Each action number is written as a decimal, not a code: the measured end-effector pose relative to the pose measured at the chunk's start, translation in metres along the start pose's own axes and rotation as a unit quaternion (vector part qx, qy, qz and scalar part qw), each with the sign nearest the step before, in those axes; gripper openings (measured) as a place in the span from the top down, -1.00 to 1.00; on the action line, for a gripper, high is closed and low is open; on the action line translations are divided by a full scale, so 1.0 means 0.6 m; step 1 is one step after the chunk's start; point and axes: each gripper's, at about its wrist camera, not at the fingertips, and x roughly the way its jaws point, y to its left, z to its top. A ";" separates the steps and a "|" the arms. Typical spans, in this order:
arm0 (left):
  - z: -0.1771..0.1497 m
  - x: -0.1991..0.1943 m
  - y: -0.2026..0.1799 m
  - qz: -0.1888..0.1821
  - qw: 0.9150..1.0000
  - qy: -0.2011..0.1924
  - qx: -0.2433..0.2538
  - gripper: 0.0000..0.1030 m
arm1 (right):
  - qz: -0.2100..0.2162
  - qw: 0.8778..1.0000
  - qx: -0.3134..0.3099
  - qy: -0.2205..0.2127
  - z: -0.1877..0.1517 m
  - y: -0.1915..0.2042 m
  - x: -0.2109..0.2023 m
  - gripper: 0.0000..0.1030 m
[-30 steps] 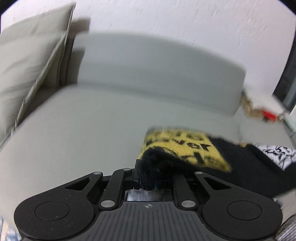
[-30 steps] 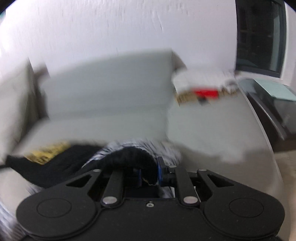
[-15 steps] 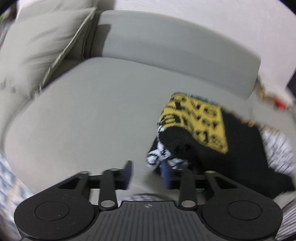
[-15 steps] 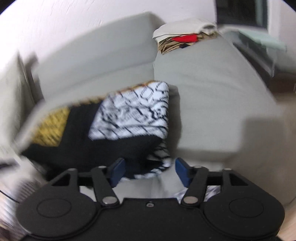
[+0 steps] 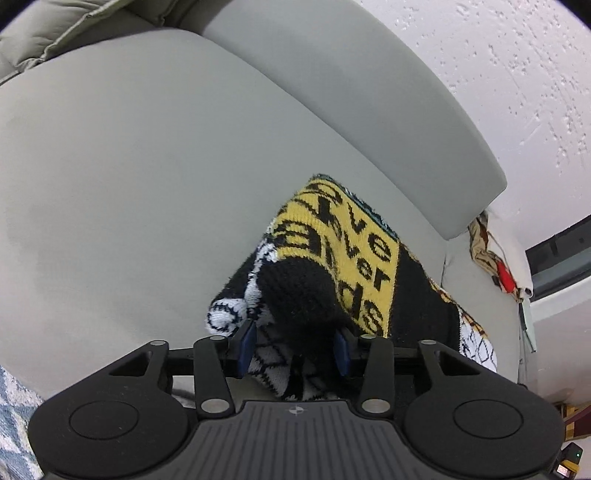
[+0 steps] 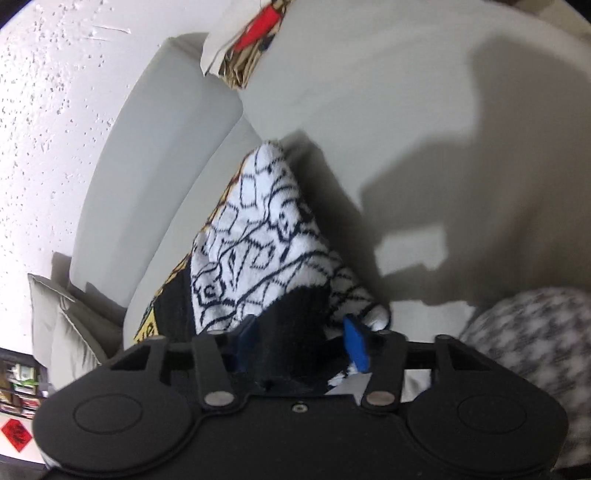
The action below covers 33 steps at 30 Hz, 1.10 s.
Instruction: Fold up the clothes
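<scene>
A knit sweater lies folded on the grey sofa seat. In the left wrist view the sweater shows a yellow panel with black letters, a black part and a white patterned edge. My left gripper is open, low over the sweater's near left corner, with a black bulge of knit lying between its blue pads. In the right wrist view the sweater shows its white panel with black line pattern. My right gripper is open over the near right corner, with black fabric between the pads.
The sofa backrest runs behind the sweater, with a beige cushion at the far left. A pile of clothes with a red item sits further along the seat. A blue patterned rug and houndstooth fabric lie near me.
One second ago both grippers were shut on the sweater's edge and held it up. They have since opened and let go, and the sweater now rests folded on the seat.
</scene>
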 end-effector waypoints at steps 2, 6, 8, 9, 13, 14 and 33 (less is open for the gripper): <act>0.003 -0.003 -0.005 -0.002 1.000 0.002 0.001 0.56 | -0.010 1.000 -0.013 -0.002 -0.004 0.012 0.008 0.58; 0.007 -0.021 -0.012 -0.006 1.000 0.002 -0.001 0.32 | -0.028 0.997 -0.071 -0.011 -0.010 0.052 0.005 0.59; 0.001 -0.040 -0.006 -0.009 1.000 0.005 -0.012 0.11 | -0.023 0.997 -0.077 -0.006 -0.010 0.054 0.001 0.52; -0.002 -0.050 -0.003 -0.010 1.000 0.006 -0.018 0.09 | -0.020 0.997 -0.079 -0.004 -0.009 0.055 -0.001 0.50; 0.010 -0.037 0.005 0.003 0.999 0.013 -0.041 -0.02 | -0.017 0.997 -0.071 -0.003 -0.010 0.050 -0.002 0.41; 0.014 -0.032 0.007 0.007 0.999 0.014 -0.046 -0.02 | -0.016 0.997 -0.069 -0.002 -0.010 0.049 -0.002 0.41; 0.007 -0.018 -0.030 0.066 0.992 -0.046 0.098 0.76 | -0.055 0.981 -0.170 -0.081 -0.004 0.092 -0.056 0.78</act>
